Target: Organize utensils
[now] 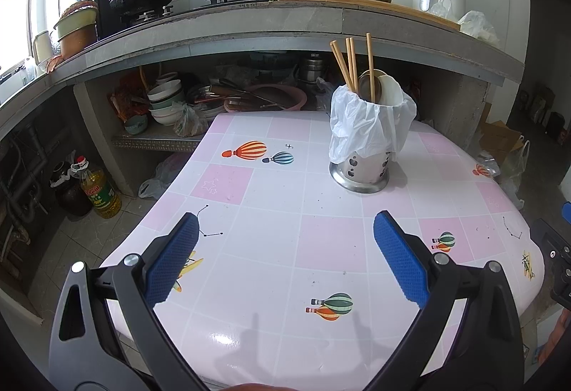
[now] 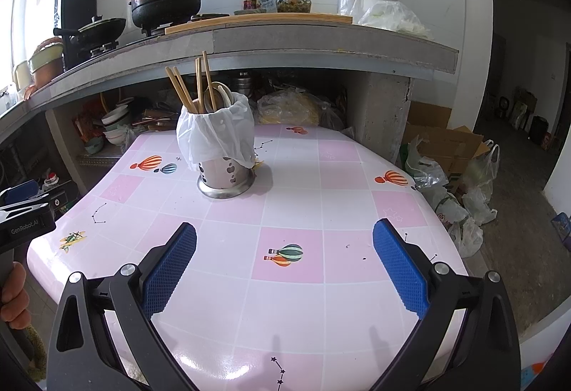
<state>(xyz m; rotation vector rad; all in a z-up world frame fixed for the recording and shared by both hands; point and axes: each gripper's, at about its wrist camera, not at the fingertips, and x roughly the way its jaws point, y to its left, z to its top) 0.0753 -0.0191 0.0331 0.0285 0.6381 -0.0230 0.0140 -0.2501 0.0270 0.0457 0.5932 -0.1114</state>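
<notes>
— Steel holder [image 1: 359,169] in the left wrist view?
— Upright on the pink table [image 1: 332,244], a white bag [image 1: 371,127] draped over it, chopsticks [image 1: 351,64] and spoons [image 1: 378,86] standing inside. The left gripper [image 1: 285,234] hangs nearer than the holder, fingers [image 1: 399,259] spread, holding nothing.
— And the right wrist view?
— The holder [image 2: 226,177] stands beyond the right gripper [image 2: 284,234], left of centre, fingers [image 2: 399,259] spread wide and empty.

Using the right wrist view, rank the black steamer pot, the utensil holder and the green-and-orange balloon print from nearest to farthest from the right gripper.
1. Green-and-orange balloon print: on the tablecloth, just ahead of the right gripper, between its open jaws.
2. Utensil holder: mid-table, ahead and left.
3. Black steamer pot: on the stove, back left.
</notes>
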